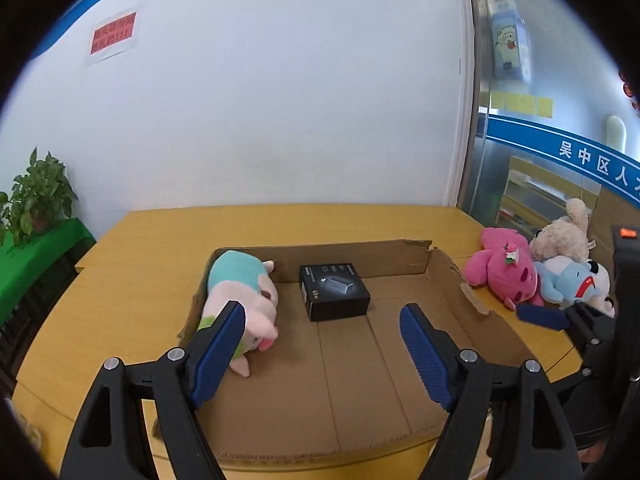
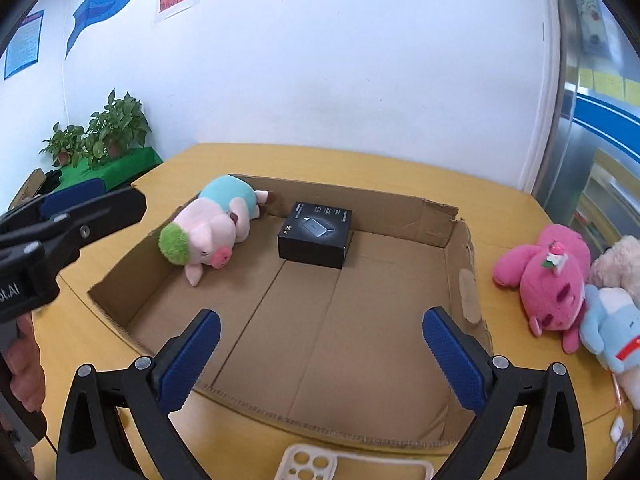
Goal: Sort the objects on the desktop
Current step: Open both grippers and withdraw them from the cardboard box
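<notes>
A: How are the tools being held?

B: The left tool (image 1: 322,320) is being held wide and empty over the near part of the cardboard tray (image 1: 448,276). The right tool (image 2: 321,330) is likewise being held wide, with nothing between its jaws.

A: What is being sorted?

B: A pig plush (image 2: 208,226) and a black box (image 2: 316,234) are lying in the tray's far-left part. A pink plush (image 2: 548,276), a blue plush (image 2: 612,328) and a beige plush (image 1: 560,236) are waiting on the desk (image 1: 132,248), right of the tray. A phone case (image 2: 352,466) is lying at the near edge.

A: And the next move?

B: Probably the pink plush is being targeted; the right tool is being called on to swing right, lower and close around its soft body.
</notes>
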`<state>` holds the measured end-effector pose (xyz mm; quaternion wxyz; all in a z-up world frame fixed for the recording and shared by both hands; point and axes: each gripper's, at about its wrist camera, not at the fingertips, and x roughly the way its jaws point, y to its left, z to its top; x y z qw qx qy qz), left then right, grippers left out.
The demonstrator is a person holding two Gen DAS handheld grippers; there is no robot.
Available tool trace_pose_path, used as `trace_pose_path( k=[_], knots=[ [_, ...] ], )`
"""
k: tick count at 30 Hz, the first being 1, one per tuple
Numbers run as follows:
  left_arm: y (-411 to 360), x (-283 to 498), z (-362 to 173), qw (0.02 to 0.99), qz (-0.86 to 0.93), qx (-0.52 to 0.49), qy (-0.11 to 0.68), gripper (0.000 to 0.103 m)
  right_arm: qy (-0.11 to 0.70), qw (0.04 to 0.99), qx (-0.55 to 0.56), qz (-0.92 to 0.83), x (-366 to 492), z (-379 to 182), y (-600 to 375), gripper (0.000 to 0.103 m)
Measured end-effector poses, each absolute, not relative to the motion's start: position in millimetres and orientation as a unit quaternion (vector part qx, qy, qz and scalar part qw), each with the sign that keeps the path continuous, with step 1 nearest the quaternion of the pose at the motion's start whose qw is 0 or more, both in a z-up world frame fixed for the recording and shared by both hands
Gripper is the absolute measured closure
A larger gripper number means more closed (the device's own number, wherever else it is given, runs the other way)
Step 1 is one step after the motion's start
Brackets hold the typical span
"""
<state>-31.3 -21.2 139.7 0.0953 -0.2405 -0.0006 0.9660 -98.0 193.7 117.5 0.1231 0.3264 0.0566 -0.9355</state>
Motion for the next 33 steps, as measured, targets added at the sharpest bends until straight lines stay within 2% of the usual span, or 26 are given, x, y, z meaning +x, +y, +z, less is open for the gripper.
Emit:
trace_pose_path(
  k=[9,15,21,26,33],
  knots=[
    [-15,2,138,0.087,0.970,-0.229,0.013,0.023,0.058,0.114,0.300,-0.945,-47,129,194,0.000],
    [-17,-1,121,0.083,0.965,-0.246,0.025,0.023,0.055,0.106,0.302,-0.946,-37,118,199,0.000],
    [-35,-47,67,0.080,0.939,-0.335,0.018,0.023,0.061,0.102,0.321,-0.940,-70,78,211,0.000],
    [-62,-75,21,0.034,0.906,-0.422,0.000,0.023,0.057,0.087,0.382,-0.918,-116,43,231,0.000],
    [-66,-56,21,0.053,0.897,-0.438,0.001,0.023,0.003,0.091,0.435,-0.896,-114,22,247,0.000]
  ],
)
